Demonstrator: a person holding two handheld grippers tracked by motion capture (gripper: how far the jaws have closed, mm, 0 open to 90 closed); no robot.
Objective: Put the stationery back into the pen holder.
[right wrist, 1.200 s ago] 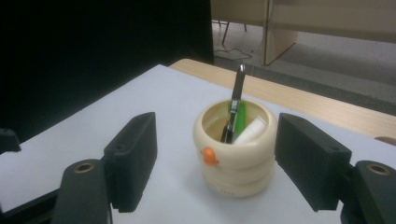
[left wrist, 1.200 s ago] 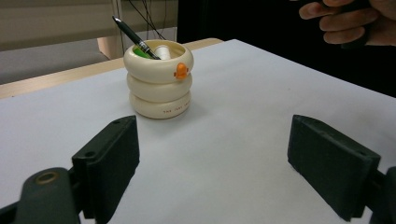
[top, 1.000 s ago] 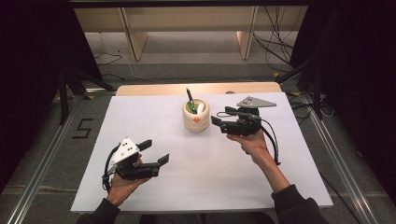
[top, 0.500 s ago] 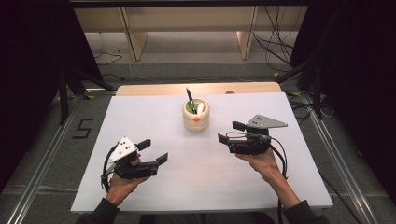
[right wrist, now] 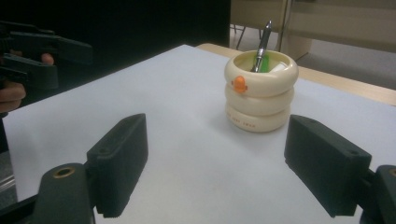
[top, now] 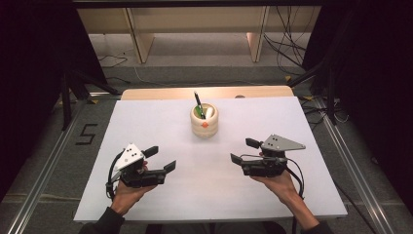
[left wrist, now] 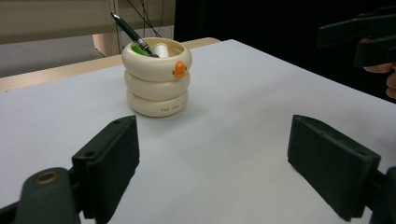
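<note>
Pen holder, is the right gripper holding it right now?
No, the right gripper is open and empty over the white table, well short of the cream pen holder.

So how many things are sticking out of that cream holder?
3: a black pen leaning up left, a green item beneath it, a white piece beside. More may hide inside the holder.

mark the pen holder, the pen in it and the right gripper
pen holder (top: 204, 127), high view, on its cream ringed side wall.
pen (left wrist: 131, 32), left gripper view, on the dark barrel above the rim.
right gripper (top: 242, 151), high view, midway between its open fingertips.
</note>
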